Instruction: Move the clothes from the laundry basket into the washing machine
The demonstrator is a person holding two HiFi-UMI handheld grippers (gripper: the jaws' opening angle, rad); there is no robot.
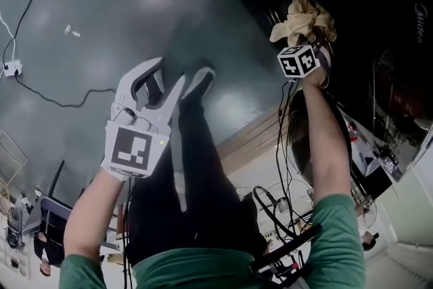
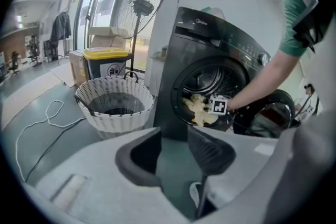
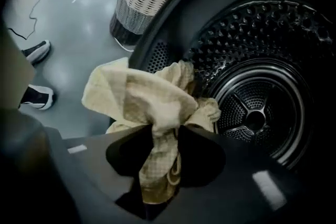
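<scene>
Pinched between the dark jaws of the right gripper [image 3: 167, 136] is a pale yellow waffle-weave cloth [image 3: 142, 94]. The pads are closed on a narrow neck of fabric. The bulk billows out just beyond the fingertips, and a short tail trails back between the pads. Gripper and cloth are at the mouth of the dark grey front-loading washing machine [image 2: 210, 44]. The perforated steel drum [image 3: 262, 107] lies straight ahead and a little to the gripper's right. The cloth's outer folds sit by the near rim of the opening, not yet inside as far as the views show.

Judging by its look, the cloth is light, soft and limp, neither slippery nor fragile. It will probably drape and swing rather than keep a shape, so loose corners could catch on the door rim. A hold on the bunched middle, as now, seems the best one, since it leaves little hanging.

Away from the machine, the left gripper [image 2: 176, 155] has its pale jaws well apart, with only grey floor [image 2: 68, 139] showing between them. The white woven laundry basket [image 2: 113, 113] stands ahead of it to the left, beside the machine. Whether clothes remain in its dark bottom cannot be told.
</scene>
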